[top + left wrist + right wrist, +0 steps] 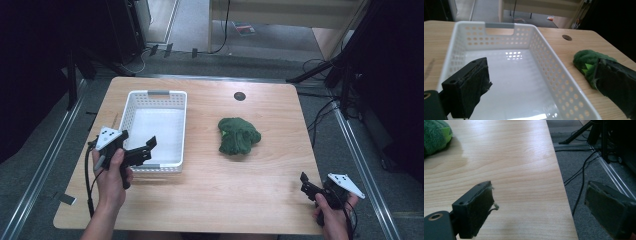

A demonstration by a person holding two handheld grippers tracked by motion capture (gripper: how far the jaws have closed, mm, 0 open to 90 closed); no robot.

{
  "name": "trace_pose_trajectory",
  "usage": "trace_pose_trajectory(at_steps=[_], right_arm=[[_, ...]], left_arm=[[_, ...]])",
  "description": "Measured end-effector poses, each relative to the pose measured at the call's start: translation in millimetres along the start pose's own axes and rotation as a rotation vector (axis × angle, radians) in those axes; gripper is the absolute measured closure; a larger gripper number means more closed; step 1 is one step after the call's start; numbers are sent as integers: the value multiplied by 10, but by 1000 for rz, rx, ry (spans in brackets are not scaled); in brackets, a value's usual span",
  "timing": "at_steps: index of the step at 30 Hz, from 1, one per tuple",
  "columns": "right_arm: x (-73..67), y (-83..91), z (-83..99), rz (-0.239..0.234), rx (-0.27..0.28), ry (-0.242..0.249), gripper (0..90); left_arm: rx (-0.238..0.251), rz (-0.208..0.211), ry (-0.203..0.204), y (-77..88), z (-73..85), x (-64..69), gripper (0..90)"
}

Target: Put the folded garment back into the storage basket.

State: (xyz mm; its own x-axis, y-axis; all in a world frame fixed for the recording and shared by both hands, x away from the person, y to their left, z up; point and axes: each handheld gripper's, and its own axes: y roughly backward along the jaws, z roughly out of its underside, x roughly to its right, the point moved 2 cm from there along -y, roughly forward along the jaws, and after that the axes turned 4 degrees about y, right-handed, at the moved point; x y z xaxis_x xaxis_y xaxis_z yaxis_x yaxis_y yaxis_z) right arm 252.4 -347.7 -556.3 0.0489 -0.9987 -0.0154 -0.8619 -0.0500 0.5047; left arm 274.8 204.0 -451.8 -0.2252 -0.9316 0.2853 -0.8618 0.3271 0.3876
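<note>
Green plush toy (239, 136) sat alone on the table, just right of the white basket (153, 131).

Left gripper (141, 151) hung over the basket's near edge with jaws spread, right gripper (311, 188) well off by the table's corner, also spread and empty. Toy looked soft and light; I'd pinch its bulky middle.

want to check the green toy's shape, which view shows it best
The high view: the whole green toy lies unobstructed on the table. The left gripper view has it partly behind a finger; the right gripper view catches just its edge at top left.
</note>
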Motion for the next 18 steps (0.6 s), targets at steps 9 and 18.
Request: trace_pose_trajectory(at_steps=[9,18], right_arm=[[-19,4,2,4,-4,13,92],[-20,2,2,6,-5,16,91]], left_arm=[[-28,33,-15,-247,9,368,12],[-58,42,-20,-478,38,614,12]])
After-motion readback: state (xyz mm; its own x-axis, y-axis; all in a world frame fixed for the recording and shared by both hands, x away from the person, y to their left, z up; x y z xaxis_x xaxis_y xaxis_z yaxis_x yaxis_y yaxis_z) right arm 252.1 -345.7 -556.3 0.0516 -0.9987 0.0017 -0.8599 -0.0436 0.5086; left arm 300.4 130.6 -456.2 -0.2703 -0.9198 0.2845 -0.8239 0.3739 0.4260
